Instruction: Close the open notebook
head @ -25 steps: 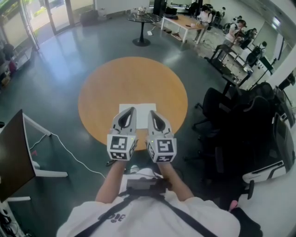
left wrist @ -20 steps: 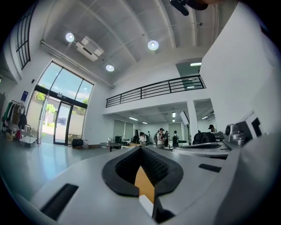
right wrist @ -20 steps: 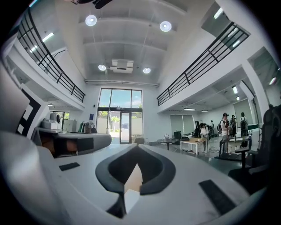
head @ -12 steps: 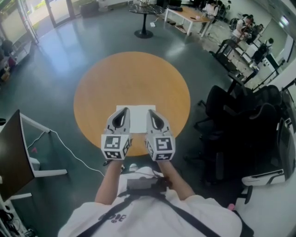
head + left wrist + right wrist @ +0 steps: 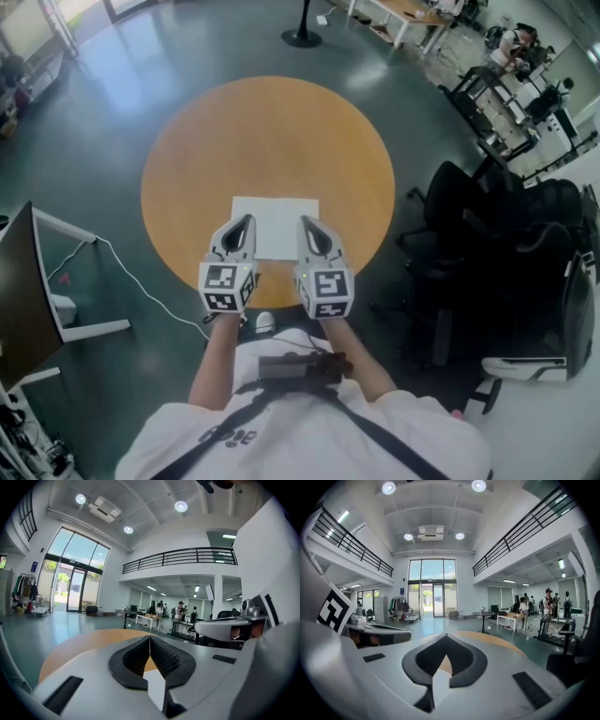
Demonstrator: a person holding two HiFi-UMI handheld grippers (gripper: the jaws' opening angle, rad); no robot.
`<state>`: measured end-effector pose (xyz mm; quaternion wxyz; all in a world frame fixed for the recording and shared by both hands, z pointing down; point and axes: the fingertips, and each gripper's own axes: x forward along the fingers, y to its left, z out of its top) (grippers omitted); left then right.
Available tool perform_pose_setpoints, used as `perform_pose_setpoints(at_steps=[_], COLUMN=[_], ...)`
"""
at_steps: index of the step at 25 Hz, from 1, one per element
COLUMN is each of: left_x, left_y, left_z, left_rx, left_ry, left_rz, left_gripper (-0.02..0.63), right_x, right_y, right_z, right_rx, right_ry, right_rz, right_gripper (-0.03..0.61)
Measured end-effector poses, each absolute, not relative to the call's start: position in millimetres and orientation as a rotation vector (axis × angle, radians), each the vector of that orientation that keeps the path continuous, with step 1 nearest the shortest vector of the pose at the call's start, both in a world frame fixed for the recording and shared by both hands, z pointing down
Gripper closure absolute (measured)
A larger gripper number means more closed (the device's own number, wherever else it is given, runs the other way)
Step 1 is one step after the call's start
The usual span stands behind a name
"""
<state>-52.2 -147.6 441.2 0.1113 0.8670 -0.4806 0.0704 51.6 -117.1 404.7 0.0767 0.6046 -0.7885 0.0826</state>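
The open notebook (image 5: 275, 228) lies flat as a white rectangle on the near part of the round orange table (image 5: 267, 141). My left gripper (image 5: 245, 224) hovers over its near left corner, jaws shut with nothing between them. My right gripper (image 5: 307, 224) hovers over the near right corner, and its jaws also look shut and empty. In the left gripper view the left gripper's (image 5: 150, 638) pads meet, with a strip of white page (image 5: 156, 686) below them. The right gripper view shows the right gripper's (image 5: 446, 637) tips together above the page (image 5: 439, 681).
Black office chairs (image 5: 469, 244) crowd the floor right of the table. A dark panel on a white stand (image 5: 23, 291) is at the left, with a cable (image 5: 141, 300) trailing over the floor. Desks and people are far back right.
Both grippers have sunk and drawn back toward the table's near edge, so more of the notebook shows beyond their tips. The jaws stayed shut.
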Motion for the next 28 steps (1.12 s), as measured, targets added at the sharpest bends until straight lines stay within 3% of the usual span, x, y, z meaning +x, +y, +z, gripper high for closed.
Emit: perform_pose_setpoints(at_steps=[26, 28], left_x=[-111.6, -113.7], left_y=[-133.3, -130.4], left_z=[628.6, 644.4], left_rx=[2.17, 2.146], left_ry=[-1.462, -1.44], left_rz=[0.629, 0.628], left_gripper=[0.6, 0.552], right_x=[32.7, 31.3], right_y=[-107.1, -105.1], right_z=[508.8, 514.3], right_rx=[1.574, 1.565], right_ry=[-2.299, -2.292], right_rz=[0.453, 0.463], right_gripper=[0.557, 0.557])
